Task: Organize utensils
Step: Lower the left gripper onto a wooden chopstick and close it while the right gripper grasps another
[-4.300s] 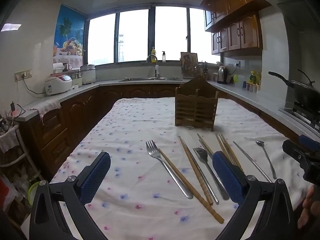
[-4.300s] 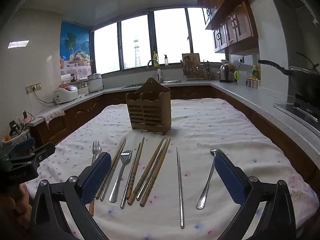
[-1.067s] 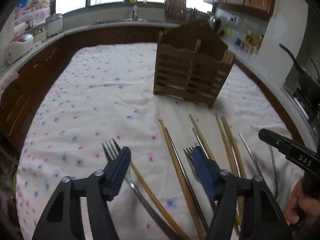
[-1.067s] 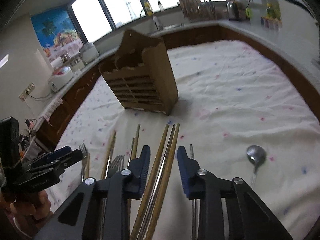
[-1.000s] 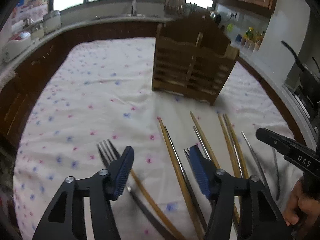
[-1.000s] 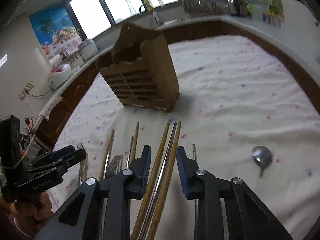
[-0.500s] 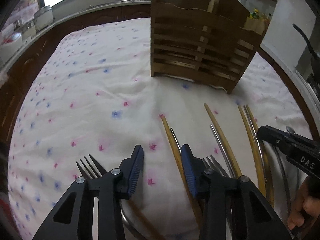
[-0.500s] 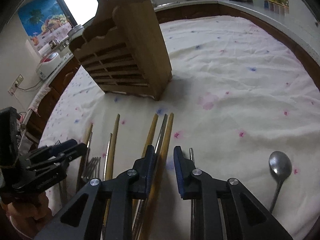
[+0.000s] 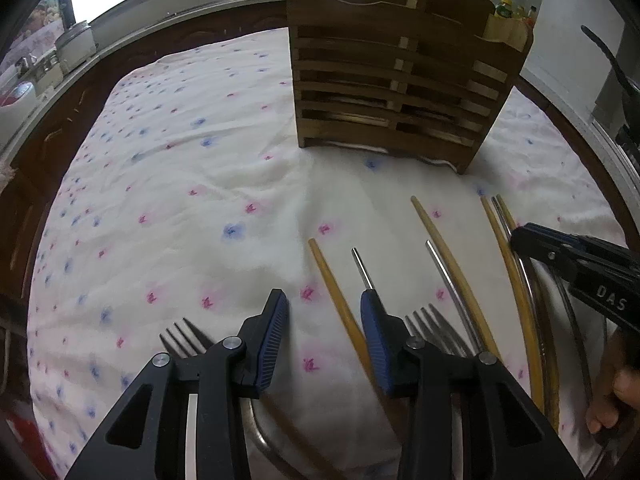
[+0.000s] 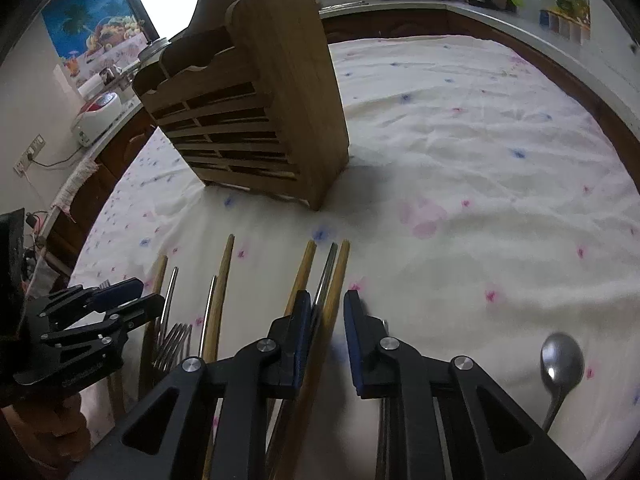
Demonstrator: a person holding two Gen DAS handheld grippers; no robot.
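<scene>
Utensils lie in a row on the cloth-covered surface [image 9: 208, 168], handles toward the tongs, on the near side of the slatted wooden utensil holder [image 9: 396, 80] that will presumably receive them. The left tongs [image 9: 324, 336] point steeply down short of the holder; their jaws are closing around a wooden chopstick [image 9: 334, 292] (pads not yet pressing it, so nothing is held). One fork [image 9: 184, 338] lies to the left of these tongs, a second fork [image 9: 434, 326] to their right. The right tongs [image 10: 326, 326], nearly pressed together, straddle a wooden chopstick [image 10: 336, 284] beside a metal chopstick [image 10: 326, 270]; whether the pads bite cannot be told. A spoon [image 10: 560, 364] lies apart, farthest right of the holder. Judged stage: both tongs taking first picks, the holder still to be loaded.
</scene>
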